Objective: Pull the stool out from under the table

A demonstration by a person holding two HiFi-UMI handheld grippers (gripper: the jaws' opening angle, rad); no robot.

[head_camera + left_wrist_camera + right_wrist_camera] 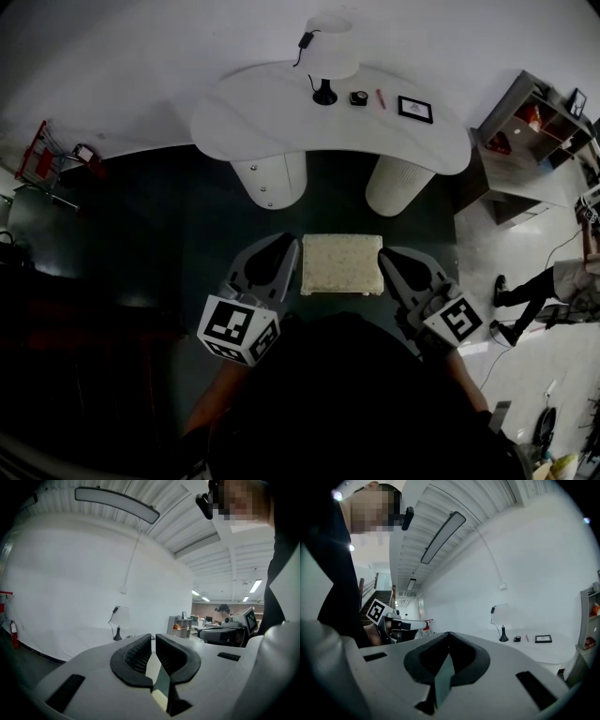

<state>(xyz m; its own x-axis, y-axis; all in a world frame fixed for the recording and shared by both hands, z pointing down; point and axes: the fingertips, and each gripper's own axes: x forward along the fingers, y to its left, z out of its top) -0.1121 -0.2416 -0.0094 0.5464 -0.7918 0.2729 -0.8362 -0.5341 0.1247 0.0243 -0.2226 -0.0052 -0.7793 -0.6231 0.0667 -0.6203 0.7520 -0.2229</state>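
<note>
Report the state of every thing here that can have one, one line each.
stool, upright on the floor, out from under the table
left claw, shut, nothing in it
right claw, shut, nothing in it
lamp, upright on the table

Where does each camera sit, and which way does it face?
Head view: on the person's head, looking steeply down at the stool before the white table; left tool, right tool and dark torso show.
Left gripper view: on the left tool, facing the wall and lamp; its shut jaws, and the right tool at right, show.
Right gripper view: on the right tool, facing the table; shut jaws, the left tool at left.
Shared: both gripper views show the lamp.
</note>
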